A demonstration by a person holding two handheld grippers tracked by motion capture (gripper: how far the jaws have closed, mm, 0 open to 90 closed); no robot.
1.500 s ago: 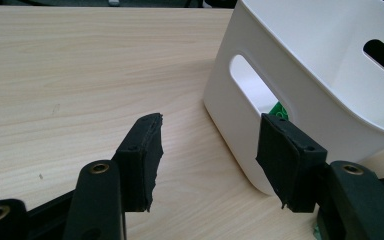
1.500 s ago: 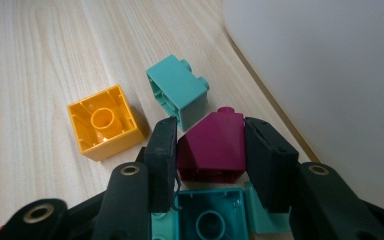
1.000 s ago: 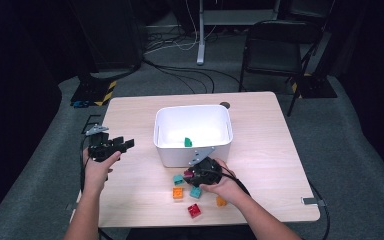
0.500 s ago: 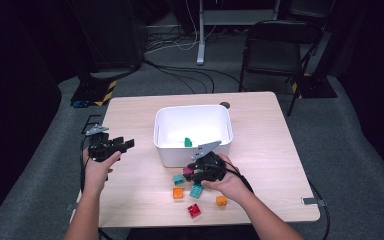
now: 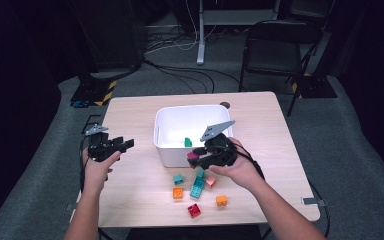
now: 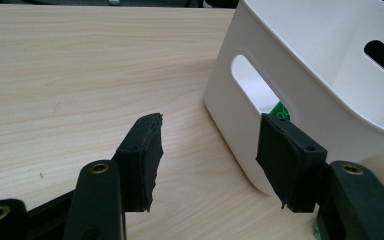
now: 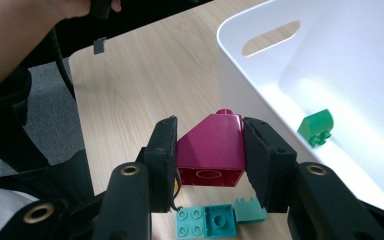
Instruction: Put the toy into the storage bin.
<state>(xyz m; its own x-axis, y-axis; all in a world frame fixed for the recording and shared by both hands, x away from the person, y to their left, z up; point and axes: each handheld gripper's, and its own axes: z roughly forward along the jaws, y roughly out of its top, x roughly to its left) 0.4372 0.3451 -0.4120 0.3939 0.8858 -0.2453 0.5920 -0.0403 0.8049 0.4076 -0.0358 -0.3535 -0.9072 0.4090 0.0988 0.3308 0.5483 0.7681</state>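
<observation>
My right gripper (image 7: 209, 150) is shut on a magenta sloped brick (image 7: 211, 150) and holds it in the air beside the white bin (image 7: 340, 65); from above, the right gripper (image 5: 196, 157) hangs at the bin's (image 5: 166, 150) front rim. One green brick (image 7: 316, 127) lies inside the bin, also visible as the green brick (image 5: 188, 142) from above. My left gripper (image 5: 125, 145) stands open over the table left of the bin, its jaws bare in the left gripper view (image 6: 207, 160), pointing at the bin's handle slot (image 6: 252, 85).
Loose bricks lie on the table in front of the bin: teal ones (image 5: 197, 186), orange ones (image 5: 178, 193), a red one (image 5: 194, 210). Teal bricks (image 7: 206, 222) sit below my right jaws. A black folding chair (image 5: 275, 45) and cables stand beyond the table.
My right gripper has risen from the pile of loose bricks with the magenta brick, up to the bin's front rim. The left gripper has stayed still.
</observation>
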